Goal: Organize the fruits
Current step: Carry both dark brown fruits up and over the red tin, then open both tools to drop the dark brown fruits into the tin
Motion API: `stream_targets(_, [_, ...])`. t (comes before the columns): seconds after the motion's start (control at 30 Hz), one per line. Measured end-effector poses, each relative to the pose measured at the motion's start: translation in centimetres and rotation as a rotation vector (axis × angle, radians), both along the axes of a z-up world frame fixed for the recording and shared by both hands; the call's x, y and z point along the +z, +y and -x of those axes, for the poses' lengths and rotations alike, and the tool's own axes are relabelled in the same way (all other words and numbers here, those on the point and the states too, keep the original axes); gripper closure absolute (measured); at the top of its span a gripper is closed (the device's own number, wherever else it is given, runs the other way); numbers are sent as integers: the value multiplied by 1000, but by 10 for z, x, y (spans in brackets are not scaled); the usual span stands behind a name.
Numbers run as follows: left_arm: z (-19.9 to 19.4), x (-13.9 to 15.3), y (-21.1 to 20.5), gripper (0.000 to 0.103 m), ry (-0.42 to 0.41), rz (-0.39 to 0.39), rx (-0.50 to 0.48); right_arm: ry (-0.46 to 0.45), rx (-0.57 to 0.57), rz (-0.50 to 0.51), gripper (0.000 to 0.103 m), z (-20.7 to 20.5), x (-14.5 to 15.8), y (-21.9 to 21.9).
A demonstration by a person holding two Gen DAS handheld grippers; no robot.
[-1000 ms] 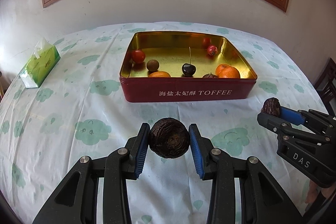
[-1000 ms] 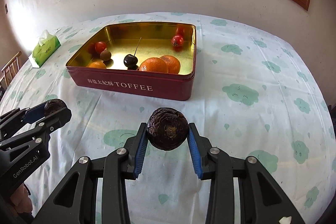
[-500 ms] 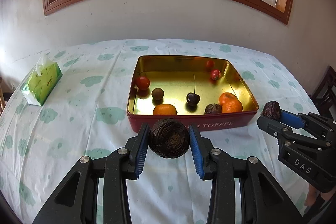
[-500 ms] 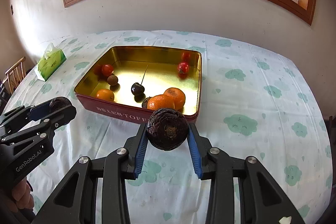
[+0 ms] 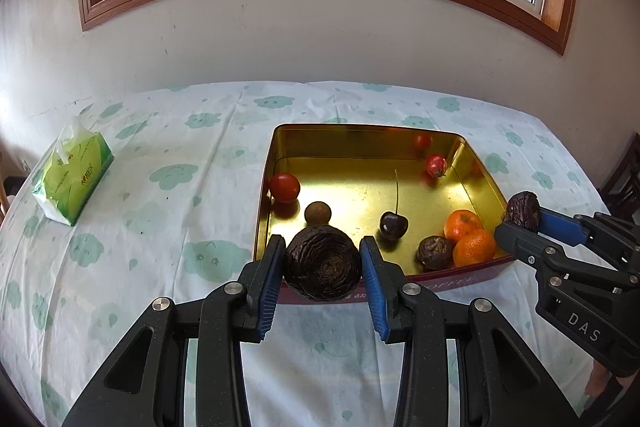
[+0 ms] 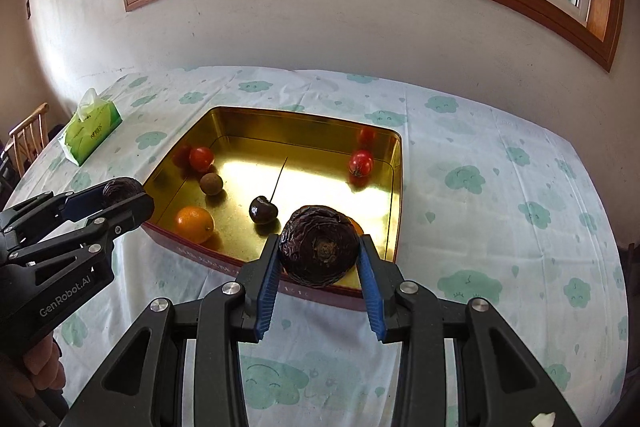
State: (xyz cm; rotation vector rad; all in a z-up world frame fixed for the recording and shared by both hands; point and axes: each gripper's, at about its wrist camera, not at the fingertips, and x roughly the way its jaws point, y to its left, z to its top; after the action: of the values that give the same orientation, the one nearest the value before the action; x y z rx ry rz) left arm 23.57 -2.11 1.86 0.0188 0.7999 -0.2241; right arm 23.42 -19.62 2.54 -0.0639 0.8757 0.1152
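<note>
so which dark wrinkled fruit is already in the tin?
The small one resting beside the oranges near the tin's front wall. The other two are clamped in the grippers.

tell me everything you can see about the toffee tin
The toffee tin is a shallow rectangular metal box, dark red outside with pale lettering, shiny gold inside. It lies lidless and flat on the cloud-print tablecloth. Its mirror-like floor and walls reflect the fruit lying loose on it: two small tomatoes, a stemmed dark cherry, a small round brown fruit, oranges and a wrinkled dark fruit. Nothing but the cloth and the fruit touches it; both loaded jaws hang at its near edge.
</note>
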Motion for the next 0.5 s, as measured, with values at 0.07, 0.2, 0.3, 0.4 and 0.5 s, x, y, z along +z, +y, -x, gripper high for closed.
stream_targets(0.07, [-7, -3, 0, 64, 5, -3, 1, 7, -4, -5, 68, -9, -3, 0])
stream_targets(0.2, [-20, -7, -4, 64, 10, -10, 0, 18, -6, -9, 68, -23, -8, 1])
stream_targets(0.3, [-30, -11, -6, 64, 13, -14, 1, 23, -5, -8, 68, -32, -12, 2])
stream_targets(0.4, [-39, -16, -6, 64, 20, -16, 5, 30, -8, -13, 68, -41, -16, 1])
stream_targets(0.5, [-46, -21, -6, 64, 34, -11, 8, 42, -10, -18, 68, -49, -21, 1])
